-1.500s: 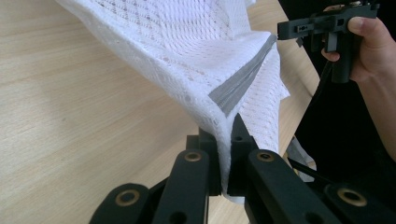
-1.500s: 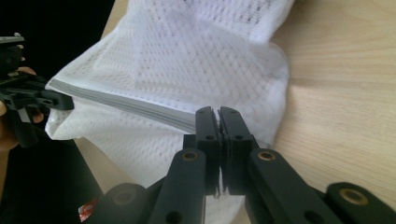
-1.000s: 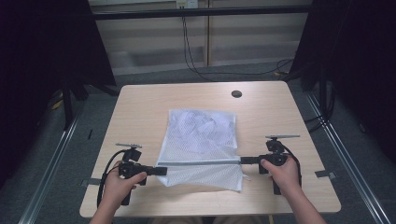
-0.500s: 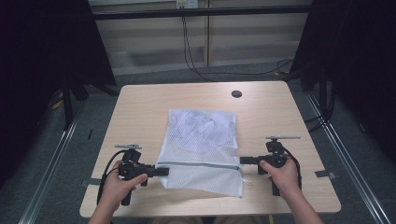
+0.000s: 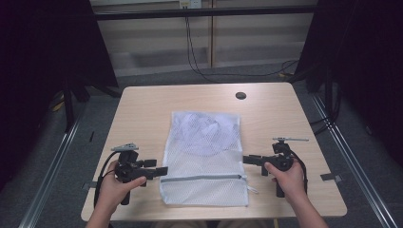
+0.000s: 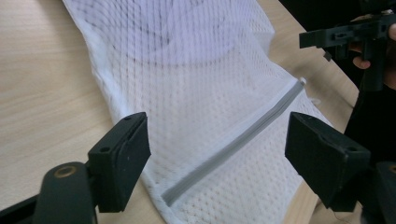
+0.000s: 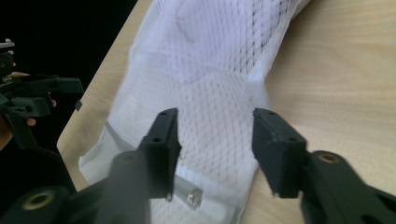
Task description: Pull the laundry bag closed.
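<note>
A white mesh laundry bag (image 5: 204, 156) lies flat in the middle of the wooden table (image 5: 142, 114), with a pale garment (image 5: 209, 130) showing through its far half. A grey zipper (image 5: 202, 178) runs across its near end. My left gripper (image 5: 159, 167) sits at the bag's left edge by the zipper's end, jaws just opened and spread wide (image 6: 217, 126), with the zipper (image 6: 233, 144) lying beyond them, unpressed. My right gripper (image 5: 248, 160) is at the bag's right edge, jaws also just opened (image 7: 217, 116), over the mesh (image 7: 210, 93) without pinching it.
A small dark round hole (image 5: 241, 95) marks the table's far right. Tape pieces (image 5: 329, 176) stick to the near side edges. Cables (image 5: 195, 52) hang behind the table, and dark curtains flank it. Bare tabletop lies left and right of the bag.
Both grippers were shut on the bag's side edges at the zipper, holding it stretched. Their jaws have opened and the bag's near end now rests slack on the table.
</note>
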Motion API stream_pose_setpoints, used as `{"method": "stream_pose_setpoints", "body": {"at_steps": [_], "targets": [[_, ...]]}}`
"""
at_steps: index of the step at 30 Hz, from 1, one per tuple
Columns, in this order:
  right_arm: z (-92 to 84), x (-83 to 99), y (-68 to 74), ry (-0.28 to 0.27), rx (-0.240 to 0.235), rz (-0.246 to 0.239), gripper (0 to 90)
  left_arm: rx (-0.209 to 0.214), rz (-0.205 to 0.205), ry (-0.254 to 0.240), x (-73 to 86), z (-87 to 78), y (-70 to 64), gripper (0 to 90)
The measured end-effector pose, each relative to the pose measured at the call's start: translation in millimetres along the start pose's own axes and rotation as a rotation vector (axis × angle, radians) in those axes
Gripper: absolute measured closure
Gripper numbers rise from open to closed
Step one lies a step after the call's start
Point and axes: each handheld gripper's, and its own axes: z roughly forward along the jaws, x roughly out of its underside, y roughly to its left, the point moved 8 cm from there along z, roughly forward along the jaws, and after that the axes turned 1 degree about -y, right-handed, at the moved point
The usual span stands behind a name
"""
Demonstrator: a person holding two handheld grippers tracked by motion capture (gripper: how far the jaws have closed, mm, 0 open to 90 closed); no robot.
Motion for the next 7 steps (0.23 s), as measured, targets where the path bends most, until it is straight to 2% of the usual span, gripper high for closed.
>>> {"method": "stream_pose_setpoints", "body": {"at_steps": [4, 7], "targets": [[-0.6, -2.2, 0.4, -0.019, 0.005, -0.030, 44.4, -0.022, 0.018, -0.017, -1.7, -0.4, 3.8, 19.7], [0.4, -3.3, -1.6, -0.024, 0.016, -0.061, 35.6, -0.043, 0.036, -0.018, -1.7, 0.0, 7.7, 18.4]]}}
